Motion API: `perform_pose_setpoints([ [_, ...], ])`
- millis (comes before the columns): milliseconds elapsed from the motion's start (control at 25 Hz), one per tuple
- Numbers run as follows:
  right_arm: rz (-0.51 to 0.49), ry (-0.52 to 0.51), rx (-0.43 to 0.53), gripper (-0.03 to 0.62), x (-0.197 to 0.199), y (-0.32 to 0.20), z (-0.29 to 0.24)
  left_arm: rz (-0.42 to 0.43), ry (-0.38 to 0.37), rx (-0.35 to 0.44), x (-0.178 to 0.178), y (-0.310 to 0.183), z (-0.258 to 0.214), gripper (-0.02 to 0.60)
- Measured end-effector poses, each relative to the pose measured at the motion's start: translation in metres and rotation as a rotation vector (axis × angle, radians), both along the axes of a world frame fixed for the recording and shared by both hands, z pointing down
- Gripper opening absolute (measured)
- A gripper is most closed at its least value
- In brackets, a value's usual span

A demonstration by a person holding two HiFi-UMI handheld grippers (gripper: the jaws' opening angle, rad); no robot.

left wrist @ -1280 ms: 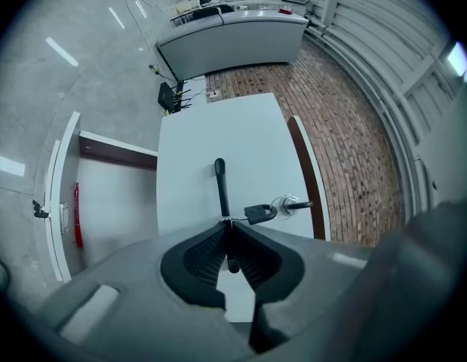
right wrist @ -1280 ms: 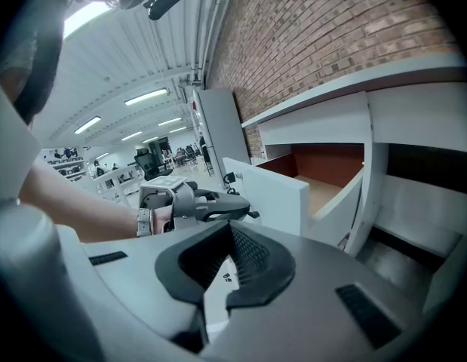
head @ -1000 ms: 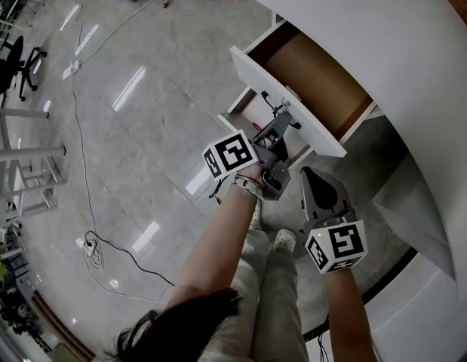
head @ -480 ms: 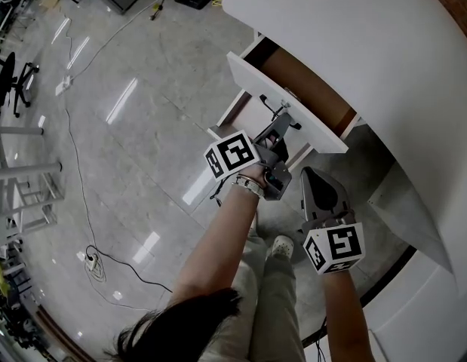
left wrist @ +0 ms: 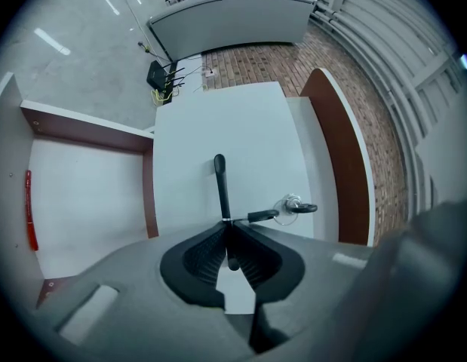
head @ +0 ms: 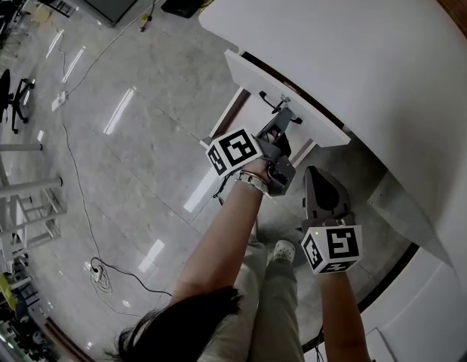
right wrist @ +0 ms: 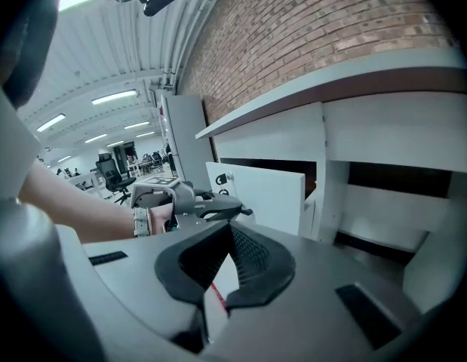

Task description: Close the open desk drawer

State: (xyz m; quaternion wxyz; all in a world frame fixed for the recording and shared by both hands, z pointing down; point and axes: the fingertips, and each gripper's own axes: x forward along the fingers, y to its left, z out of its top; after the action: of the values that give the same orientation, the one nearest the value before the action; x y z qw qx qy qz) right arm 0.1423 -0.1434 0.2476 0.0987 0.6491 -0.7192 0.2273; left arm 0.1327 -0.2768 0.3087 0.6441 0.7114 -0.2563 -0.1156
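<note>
Closure is under way: the handle [left wrist: 220, 179] of the drawer [head: 287, 96], almost home in the desk [head: 354, 36], is clamped by the left gripper [left wrist: 230, 231]; the right gripper [right wrist: 230, 231] is clenched empty. A final straight push is needed.

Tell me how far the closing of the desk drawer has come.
Done: the drawer front sits close to the desk, not yet flush. In hand: the left claw is shut on its black handle. Left: the last push; the right claw hangs shut, empty.
</note>
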Motion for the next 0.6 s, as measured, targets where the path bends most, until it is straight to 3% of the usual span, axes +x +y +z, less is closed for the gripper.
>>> perform_pose_setpoints([
  [200, 0.02, 0.02, -0.004, 0.012, 0.012, -0.004, 0.0, 0.004, 0.012, 0.003, 0.013, -0.012, -0.004, 0.031],
  [400, 0.03, 0.106, -0.008, 0.012, 0.015, -0.007, 0.003, 0.018, 0.009, -0.001, 0.025, -0.02, -0.001, 0.031],
  [600, 0.063, 0.108, -0.004, 0.011, 0.013, -0.007, 0.002, 0.032, 0.009, -0.011, 0.035, -0.024, -0.001, 0.031],
])
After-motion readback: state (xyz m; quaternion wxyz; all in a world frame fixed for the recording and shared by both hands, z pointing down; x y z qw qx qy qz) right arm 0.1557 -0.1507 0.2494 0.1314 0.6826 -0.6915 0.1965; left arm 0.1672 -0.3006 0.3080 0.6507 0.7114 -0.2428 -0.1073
